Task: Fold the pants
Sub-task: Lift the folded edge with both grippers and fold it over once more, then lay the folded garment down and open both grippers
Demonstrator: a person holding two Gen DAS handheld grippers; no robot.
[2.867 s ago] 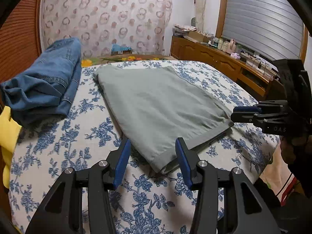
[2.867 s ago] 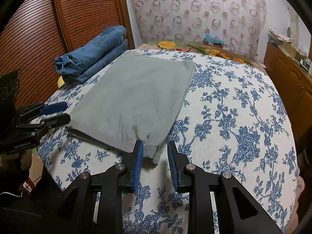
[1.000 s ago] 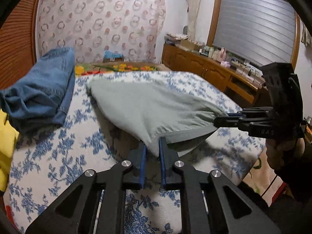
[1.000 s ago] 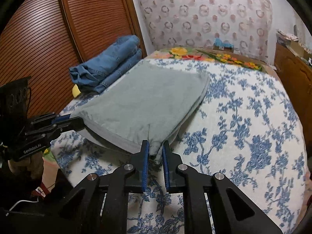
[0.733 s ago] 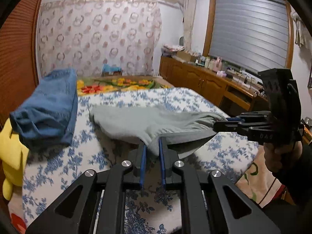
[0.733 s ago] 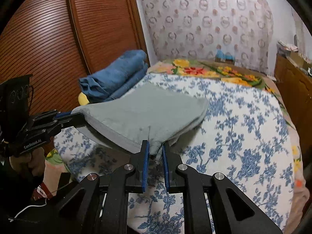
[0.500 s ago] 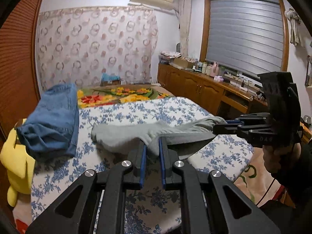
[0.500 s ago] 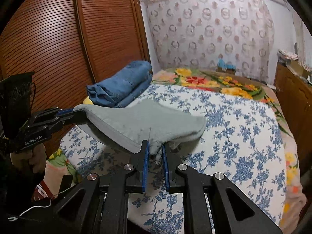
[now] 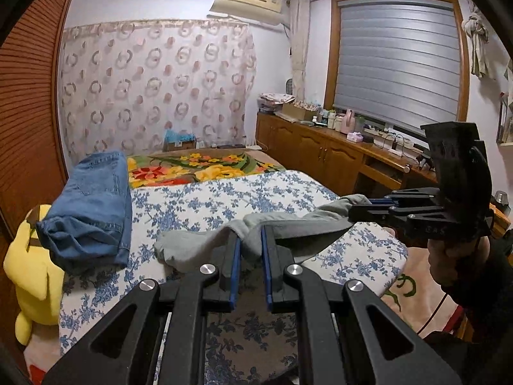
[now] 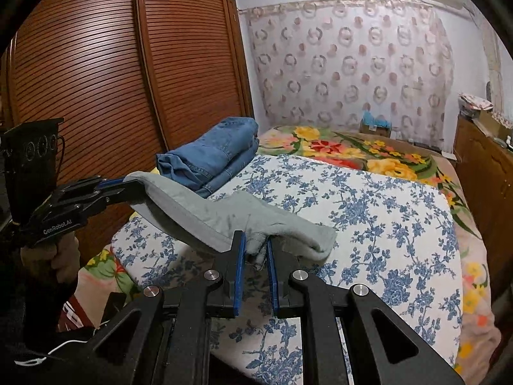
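The grey pants (image 9: 205, 240) hang stretched between both grippers above the blue-flowered bed (image 9: 224, 199); their far end still rests on the sheet. My left gripper (image 9: 250, 247) is shut on one near corner of the pants. My right gripper (image 10: 256, 253) is shut on the other corner of the pants (image 10: 243, 215). The right gripper shows in the left wrist view (image 9: 356, 208) at the right, and the left gripper in the right wrist view (image 10: 125, 186) at the left.
Folded blue jeans (image 9: 93, 205) lie at the bed's left side, beside a yellow plush toy (image 9: 35, 266). A flowered blanket (image 9: 192, 170) covers the far end. A wooden wardrobe (image 10: 128, 80) stands left, a wooden sideboard (image 9: 336, 157) right.
Both grippers closed on the near corners of the flat pants and lifted them. The near half has risen off the bed and moves towards the far end.
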